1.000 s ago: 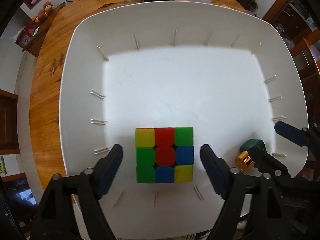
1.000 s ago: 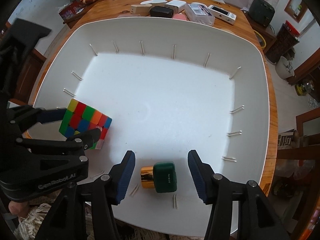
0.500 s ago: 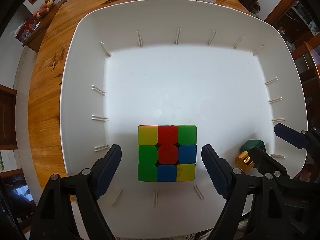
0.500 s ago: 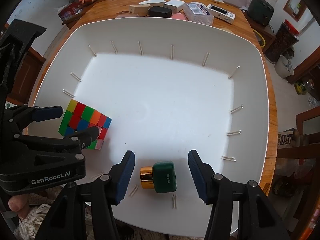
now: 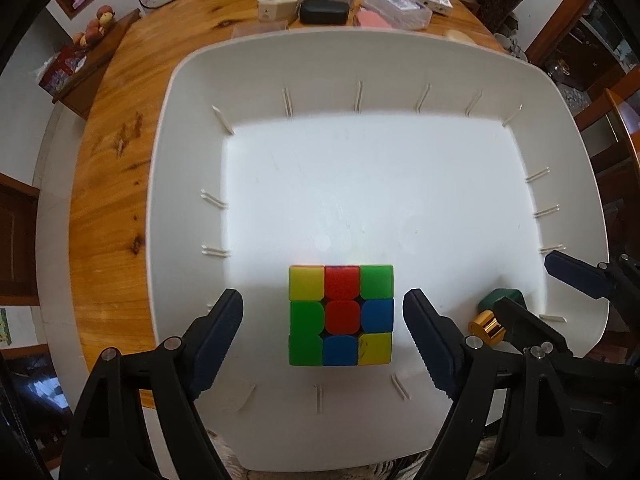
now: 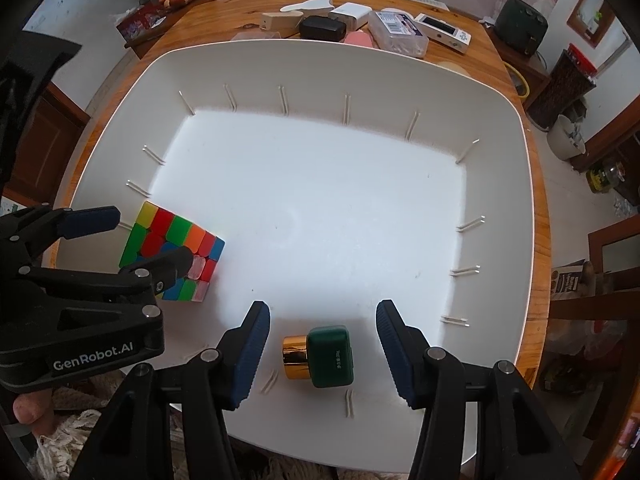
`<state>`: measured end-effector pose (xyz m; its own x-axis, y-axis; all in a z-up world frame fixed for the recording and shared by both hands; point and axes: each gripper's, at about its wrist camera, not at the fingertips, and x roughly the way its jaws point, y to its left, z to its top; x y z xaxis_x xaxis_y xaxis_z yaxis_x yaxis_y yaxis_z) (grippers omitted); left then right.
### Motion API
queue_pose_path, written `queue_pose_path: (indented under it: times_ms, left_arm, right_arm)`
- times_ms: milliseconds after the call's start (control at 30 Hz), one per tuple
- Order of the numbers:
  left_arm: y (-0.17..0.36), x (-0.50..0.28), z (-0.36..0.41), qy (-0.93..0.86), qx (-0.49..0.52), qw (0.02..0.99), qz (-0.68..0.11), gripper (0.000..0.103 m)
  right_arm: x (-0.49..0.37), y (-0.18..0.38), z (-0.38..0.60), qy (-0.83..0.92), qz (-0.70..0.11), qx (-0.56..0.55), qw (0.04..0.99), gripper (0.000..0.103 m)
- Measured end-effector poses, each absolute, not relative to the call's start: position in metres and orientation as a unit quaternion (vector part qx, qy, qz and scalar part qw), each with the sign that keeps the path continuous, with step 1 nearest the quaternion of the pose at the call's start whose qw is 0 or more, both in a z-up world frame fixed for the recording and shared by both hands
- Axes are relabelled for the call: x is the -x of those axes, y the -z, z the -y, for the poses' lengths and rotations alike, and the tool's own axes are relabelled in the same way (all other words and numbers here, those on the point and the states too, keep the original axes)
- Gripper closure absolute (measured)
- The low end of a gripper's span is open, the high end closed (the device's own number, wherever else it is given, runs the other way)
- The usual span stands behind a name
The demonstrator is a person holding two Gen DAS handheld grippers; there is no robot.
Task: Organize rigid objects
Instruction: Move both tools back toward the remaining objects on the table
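Note:
A colourful puzzle cube (image 5: 341, 315) rests on the floor of a big white tray (image 5: 360, 64). My left gripper (image 5: 323, 334) is open, one finger on each side of the cube, not touching it. A green bottle with a gold cap (image 6: 320, 356) lies on its side near the tray's front wall (image 6: 496, 100). My right gripper (image 6: 320, 346) is open around it, apart from it. The cube (image 6: 172, 256) and the left gripper (image 6: 136, 240) also show in the right wrist view; the bottle (image 5: 494, 314) and the right gripper (image 5: 536, 292) show in the left wrist view.
The tray sits on a round wooden table (image 5: 116, 152). Behind the tray lie several small boxes and cases: a black case (image 6: 322, 27), a white box (image 6: 350, 12), a clear packet (image 6: 396, 32). Chairs and cabinets stand around the table.
Both grippers have drawn back and up a little, so more of the table behind the tray shows. The cube and the bottle stay where they were. Both grippers stay open.

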<state>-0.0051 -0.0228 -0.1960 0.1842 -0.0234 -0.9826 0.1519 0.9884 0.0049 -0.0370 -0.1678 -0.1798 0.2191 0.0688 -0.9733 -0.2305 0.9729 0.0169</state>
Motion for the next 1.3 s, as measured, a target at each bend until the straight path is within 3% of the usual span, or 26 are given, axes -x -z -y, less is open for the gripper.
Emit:
queue_pose_path:
  times_ms: [833, 1133, 1300]
  left_arm:
    - [0.087, -0.043, -0.003, 0.027, -0.038, 0.835, -0.548, 0.019]
    - [0.008, -0.078, -0.005, 0.039, -0.05, 0.869, -0.49, 0.019]
    - [-0.035, -0.1, 0.002, 0.027, -0.089, 0.892, -0.442, 0.018]
  right_arm:
    - [0.012, 0.137, 0.2, -0.075, -0.56, 0.026, 0.824, 0.047]
    - [-0.023, 0.049, 0.217, -0.062, -0.49, 0.038, 0.869, 0.046]
    - [-0.047, -0.019, 0.225, -0.042, -0.427, 0.058, 0.901, 0.029]
